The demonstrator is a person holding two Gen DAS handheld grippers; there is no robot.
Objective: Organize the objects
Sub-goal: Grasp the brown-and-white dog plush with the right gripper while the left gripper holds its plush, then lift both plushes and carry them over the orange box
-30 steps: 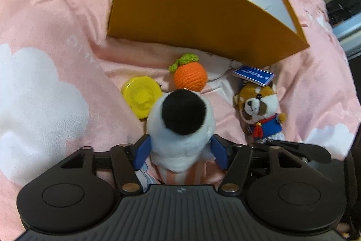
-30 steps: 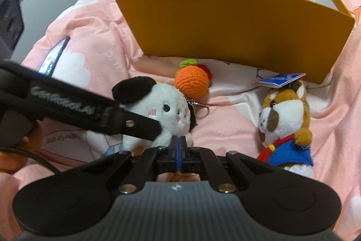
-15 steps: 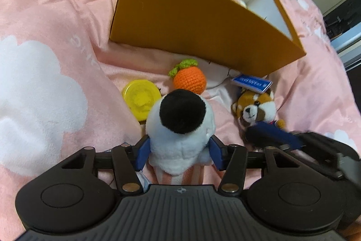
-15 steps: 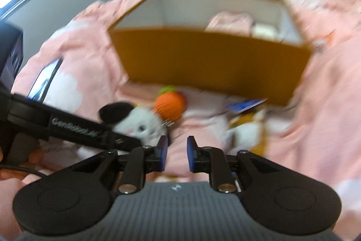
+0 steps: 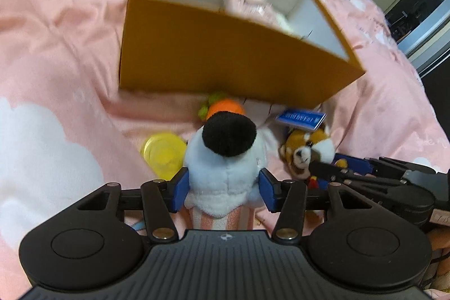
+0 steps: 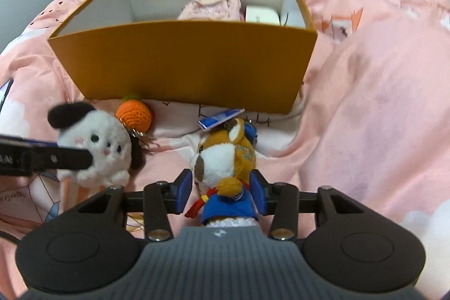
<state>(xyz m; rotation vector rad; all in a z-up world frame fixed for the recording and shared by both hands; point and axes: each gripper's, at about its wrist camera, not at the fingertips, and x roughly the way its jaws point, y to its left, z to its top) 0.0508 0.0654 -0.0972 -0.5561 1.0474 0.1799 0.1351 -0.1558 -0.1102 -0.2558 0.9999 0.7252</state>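
Observation:
My left gripper [image 5: 223, 187] is shut on a white plush toy [image 5: 222, 165] with a black ear, its blue pads pressing both flanks. In the right wrist view the same toy [image 6: 98, 148] hangs at the left with a black finger across it. My right gripper [image 6: 222, 191] straddles a brown-and-white plush [image 6: 225, 156] in blue clothes. Its jaws are opening, and the pads stand just beside the toy's sides. That plush [image 5: 306, 148] lies on the pink bedding, right of the white toy. The orange box [image 6: 182, 61] stands open just beyond both toys.
A crocheted orange [image 6: 133, 115] with a key ring lies against the box's front wall. A yellow disc [image 5: 163, 153] sits left of the white toy. A pink cloth bundle [image 6: 211, 7] and a small white case [image 6: 261, 14] are in the box. Rumpled pink bedding [image 6: 379, 103] surrounds everything.
The left jaws closed onto the white toy. The right gripper, shut in front of the white toy before, swung right over the brown-and-white plush and spread its jaws around it.

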